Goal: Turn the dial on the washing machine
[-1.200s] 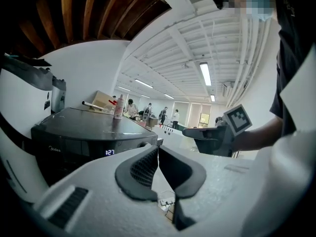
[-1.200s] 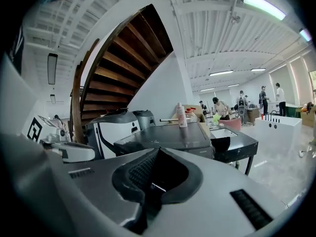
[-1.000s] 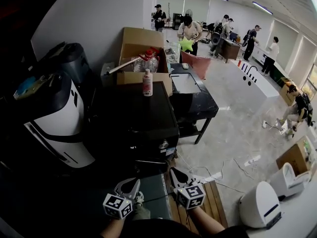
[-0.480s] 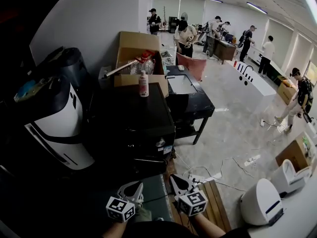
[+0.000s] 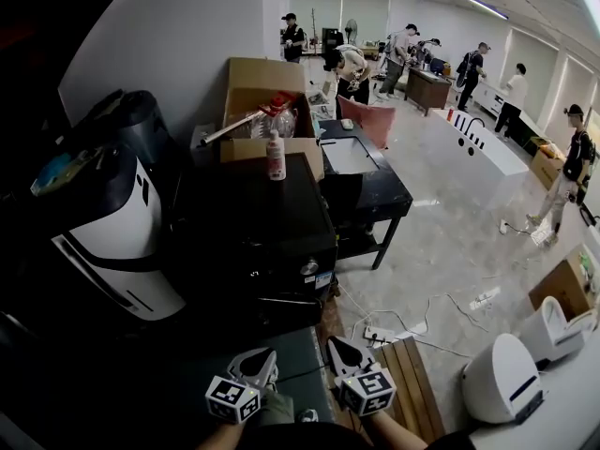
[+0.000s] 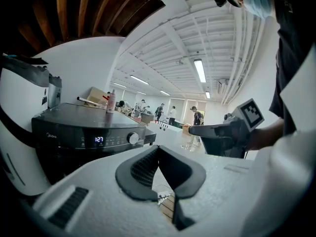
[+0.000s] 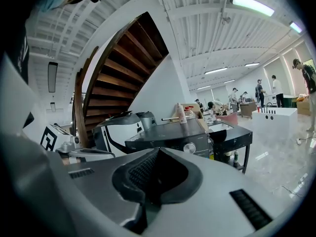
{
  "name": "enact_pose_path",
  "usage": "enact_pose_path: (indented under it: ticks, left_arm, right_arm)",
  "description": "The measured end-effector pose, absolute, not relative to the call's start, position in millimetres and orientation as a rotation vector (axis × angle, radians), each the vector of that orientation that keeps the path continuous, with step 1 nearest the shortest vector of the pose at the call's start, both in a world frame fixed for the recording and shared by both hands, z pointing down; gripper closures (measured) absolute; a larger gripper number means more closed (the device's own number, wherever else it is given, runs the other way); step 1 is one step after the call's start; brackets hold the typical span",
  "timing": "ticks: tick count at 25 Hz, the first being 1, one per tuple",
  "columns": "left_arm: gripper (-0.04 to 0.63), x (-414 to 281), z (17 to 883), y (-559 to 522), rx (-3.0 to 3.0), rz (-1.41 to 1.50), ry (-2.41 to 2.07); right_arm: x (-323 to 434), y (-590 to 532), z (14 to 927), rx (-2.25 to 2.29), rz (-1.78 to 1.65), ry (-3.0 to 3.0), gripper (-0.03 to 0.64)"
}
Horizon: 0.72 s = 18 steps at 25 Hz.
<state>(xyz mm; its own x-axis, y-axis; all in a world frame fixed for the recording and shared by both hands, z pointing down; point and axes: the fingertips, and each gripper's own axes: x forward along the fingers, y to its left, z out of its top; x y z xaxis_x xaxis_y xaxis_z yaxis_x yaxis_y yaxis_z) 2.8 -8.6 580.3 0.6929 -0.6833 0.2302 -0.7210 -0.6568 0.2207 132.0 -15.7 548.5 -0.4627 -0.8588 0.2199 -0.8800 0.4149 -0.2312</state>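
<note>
The black washing machine (image 5: 253,216) stands ahead of me, its silver dial (image 5: 309,269) at the right end of the front panel. Both grippers hang low in the head view, well short of the machine. My left gripper (image 5: 265,356) is shut with nothing in it, and so is my right gripper (image 5: 336,347). The left gripper view shows the dial (image 6: 133,138) beside a lit display, beyond the shut left gripper (image 6: 159,149). In the right gripper view the dial (image 7: 188,148) sits far past the shut right gripper (image 7: 158,154).
A pink-capped bottle (image 5: 276,156) stands on the washer's top. Behind it is an open cardboard box (image 5: 267,92); to the right a black table (image 5: 370,190). A white-and-black machine (image 5: 112,232) stands left. Wooden pallet (image 5: 405,382), floor cables and white devices (image 5: 497,382) lie right. People work far back.
Both grippers have sunk slightly toward the bottom of the head view and stay shut. The people at the back of the room have shifted.
</note>
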Motion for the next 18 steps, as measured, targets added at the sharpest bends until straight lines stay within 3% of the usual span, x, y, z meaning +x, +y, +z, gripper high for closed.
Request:
enact_pose_path:
  ticks: [18]
  left_arm:
    - [0.586,4.6,576.8,-2.9,2.625,0.184,-1.080]
  right_arm:
    - [131.6,-16.5,546.4,1.616,0.473,-2.571,0.618]
